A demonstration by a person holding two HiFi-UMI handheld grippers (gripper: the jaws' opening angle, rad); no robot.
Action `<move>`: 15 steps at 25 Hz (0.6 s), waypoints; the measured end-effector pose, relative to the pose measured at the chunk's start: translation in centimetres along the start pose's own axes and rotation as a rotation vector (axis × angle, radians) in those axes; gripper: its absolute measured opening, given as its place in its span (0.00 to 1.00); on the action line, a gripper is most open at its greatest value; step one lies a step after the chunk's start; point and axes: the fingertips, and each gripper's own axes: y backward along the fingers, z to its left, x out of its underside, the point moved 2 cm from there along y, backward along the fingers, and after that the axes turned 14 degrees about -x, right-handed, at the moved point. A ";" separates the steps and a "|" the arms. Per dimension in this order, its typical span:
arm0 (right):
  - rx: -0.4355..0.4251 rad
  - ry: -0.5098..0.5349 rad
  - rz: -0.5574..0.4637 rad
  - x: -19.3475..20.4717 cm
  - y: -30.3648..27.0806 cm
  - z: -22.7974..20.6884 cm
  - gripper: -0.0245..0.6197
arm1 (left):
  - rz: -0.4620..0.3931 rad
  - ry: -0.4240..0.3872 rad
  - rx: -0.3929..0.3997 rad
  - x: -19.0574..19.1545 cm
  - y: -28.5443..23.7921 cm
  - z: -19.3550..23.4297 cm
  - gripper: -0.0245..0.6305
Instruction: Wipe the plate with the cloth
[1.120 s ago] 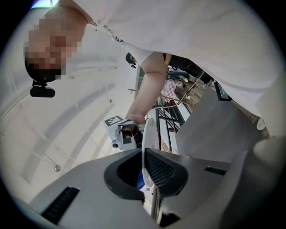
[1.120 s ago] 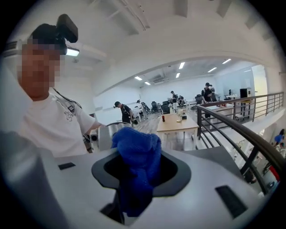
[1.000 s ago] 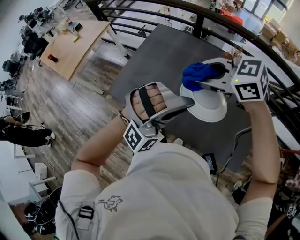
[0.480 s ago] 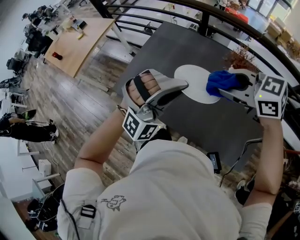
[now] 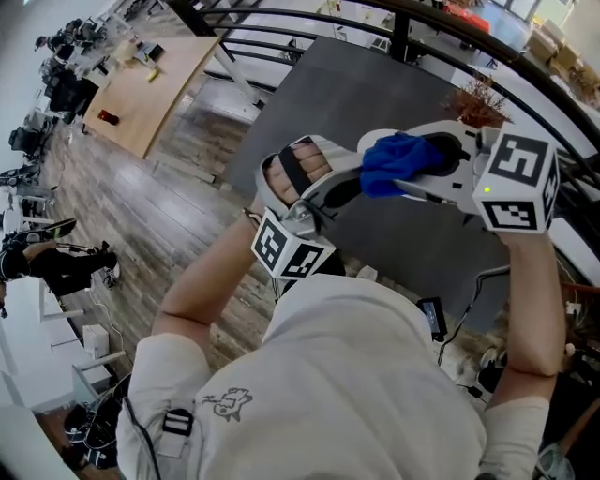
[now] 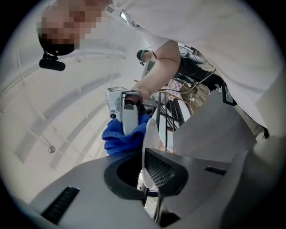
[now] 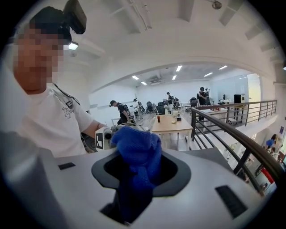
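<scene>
1. L gripper (image 6: 144, 175): jaws clamped on the plate (image 6: 149, 134) rim, plate stood on edge.
2. R gripper (image 7: 138, 176): jaws pinched on the blue cloth (image 7: 136, 150), w/ a wad bulging out front.
3. Cloth pressed vs the plate face, just past my L jaws.
4. Both held over the gray table (image 5: 347, 84), by the railing (image 5: 281, 14).

Counts:
- One white plate (image 6: 149, 138).
- One blue cloth (image 5: 398, 159).
- Two tongs: left tongs (image 6: 145, 172) and right tongs (image 7: 134, 176).
- Two marker cubes, one per tongs: left cube (image 5: 289, 251) and right cube (image 5: 517, 183).
- One dark grey worktop (image 5: 328, 94).
- One wooden worktop (image 5: 150, 84) further off.
- One dried plant (image 5: 480, 98).
- One person holding both tongs.
- At least three people in the background of the right gripper view; exact number hard to tell.
</scene>
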 end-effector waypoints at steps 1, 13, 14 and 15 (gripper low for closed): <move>-0.010 -0.004 -0.010 -0.2 0.1 -0.2 0.25 | -0.008 0.007 -0.004 -0.2 0.2 0.1 0.07; 0.099 -0.154 -0.006 5.7 3.4 -5.5 0.25 | -0.017 -0.025 -0.015 -0.3 1.4 -0.4 0.07; 0.107 -0.156 -0.006 6.0 3.5 -5.4 0.25 | -0.008 -0.021 -0.014 0.2 1.6 -0.4 0.07; 0.112 -0.153 -0.004 6.2 3.5 -5.1 0.25 | -0.002 -0.015 -0.010 0.6 1.9 -0.5 0.07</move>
